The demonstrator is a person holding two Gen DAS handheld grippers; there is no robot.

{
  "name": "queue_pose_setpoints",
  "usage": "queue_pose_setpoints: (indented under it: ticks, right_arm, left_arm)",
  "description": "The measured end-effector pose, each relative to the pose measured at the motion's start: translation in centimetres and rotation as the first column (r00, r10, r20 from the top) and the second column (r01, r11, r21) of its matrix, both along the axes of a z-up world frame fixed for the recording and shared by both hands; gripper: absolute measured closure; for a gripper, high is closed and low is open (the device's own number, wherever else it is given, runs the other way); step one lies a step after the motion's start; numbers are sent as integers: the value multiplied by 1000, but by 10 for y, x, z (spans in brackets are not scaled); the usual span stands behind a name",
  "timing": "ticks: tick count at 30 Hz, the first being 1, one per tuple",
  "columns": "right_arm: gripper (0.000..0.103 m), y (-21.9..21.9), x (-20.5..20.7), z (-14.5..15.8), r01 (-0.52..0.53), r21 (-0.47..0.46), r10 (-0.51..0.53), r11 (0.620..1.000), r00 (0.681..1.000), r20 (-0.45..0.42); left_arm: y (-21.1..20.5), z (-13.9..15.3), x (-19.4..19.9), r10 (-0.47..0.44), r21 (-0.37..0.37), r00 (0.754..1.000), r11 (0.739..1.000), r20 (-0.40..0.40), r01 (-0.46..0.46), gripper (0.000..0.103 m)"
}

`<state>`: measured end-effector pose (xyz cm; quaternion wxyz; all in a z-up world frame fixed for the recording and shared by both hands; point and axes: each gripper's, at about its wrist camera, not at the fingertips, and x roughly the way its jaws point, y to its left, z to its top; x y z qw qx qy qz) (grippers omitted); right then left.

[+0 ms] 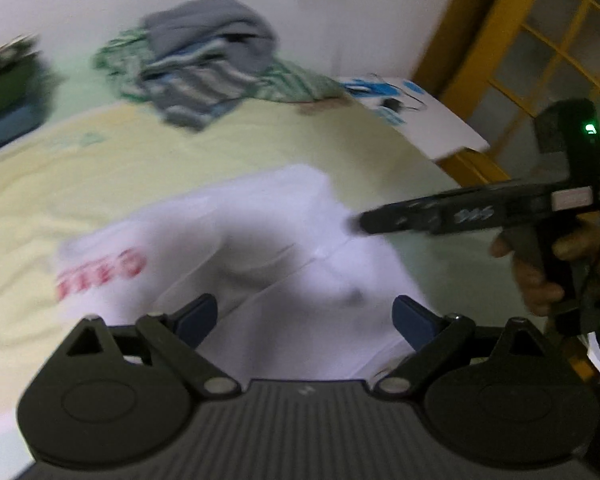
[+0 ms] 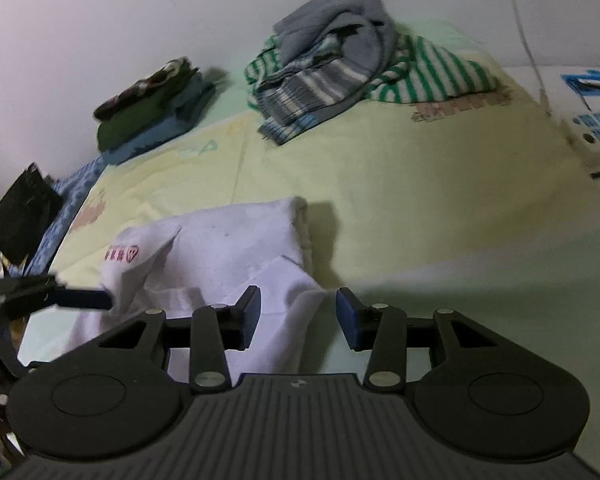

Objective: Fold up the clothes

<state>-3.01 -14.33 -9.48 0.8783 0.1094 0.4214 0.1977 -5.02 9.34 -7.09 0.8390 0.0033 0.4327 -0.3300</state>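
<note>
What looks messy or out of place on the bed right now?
The heap of striped and grey clothes near the wall lies crumpled and unfolded, unlike the neat folded stack to its left. The white shirt in front is only partly folded, one flap standing up. Nothing looks spilled or damaged.

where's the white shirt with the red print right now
The white shirt lies on the yellow sheet just ahead of both grippers, low centre in both wrist views, nearer than the striped clothes pile by the wall.

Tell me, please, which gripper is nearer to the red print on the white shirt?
Left. The left gripper sits beside the red print, at that end of the shirt; the right gripper hovers over the opposite corner, away from the print.
</note>
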Motion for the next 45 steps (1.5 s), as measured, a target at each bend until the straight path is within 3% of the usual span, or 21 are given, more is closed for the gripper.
queue_pose_setpoints:
  ticks: [2,3,4,6,12,15,18,22,25,32,35,39,45]
  right_arm:
    - [59,5,2,-4,0,-14,0,1000,1000,-4]
    - [65,6,3,-5,-1,-19,1,1000,1000,-6]
    - [81,6,3,-6,-2,-13,2,1000,1000,-8]
    - [93,6,3,-8,-5,1,5,1000,1000,-8]
    - [95,0,-4,0,-18,86,9,996,995,100]
    - [96,7,4,-4,-25,32,21,999,992,126]
    - [96,7,18,-19,11,-41,-8,999,997,76]
    - [84,-12,14,-16,37,51,-41,998,997,65]
    - [76,-12,9,-4,-40,65,32,997,993,114]
    - [75,19,15,-11,-224,-35,226,974,963,144]
    - [80,25,18,-18,-242,-86,253,966,956,150]
    - [102,22,15,-13,-265,-103,279,959,947,162]
    - [102,13,6,1,-270,-88,282,959,939,197]
  left_arm:
    - [-11,1,8,-48,-8,999,999,4,48,9]
    - [-15,1,12,-63,-9,998,998,3,63,9]
    - [-19,-2,16,-71,-13,997,997,-8,71,9]
    - [-24,-11,24,-75,-25,996,997,-51,74,9]
    - [-24,-35,27,-55,-20,995,998,-81,53,8]
    - [-26,-36,24,-57,-4,996,998,-66,57,7]
    - [-31,-37,20,-61,25,997,998,-43,62,5]
    - [-32,-36,19,-49,40,998,998,-31,50,5]
    - [-32,-34,20,-33,34,999,999,-39,35,5]
    - [-41,-20,8,-73,55,997,996,-4,73,5]
    - [-42,-29,10,-71,83,997,994,-20,72,5]
    - [-38,-30,13,-55,69,998,996,-33,57,5]
    - [-31,-15,3,-74,59,997,996,-10,74,5]
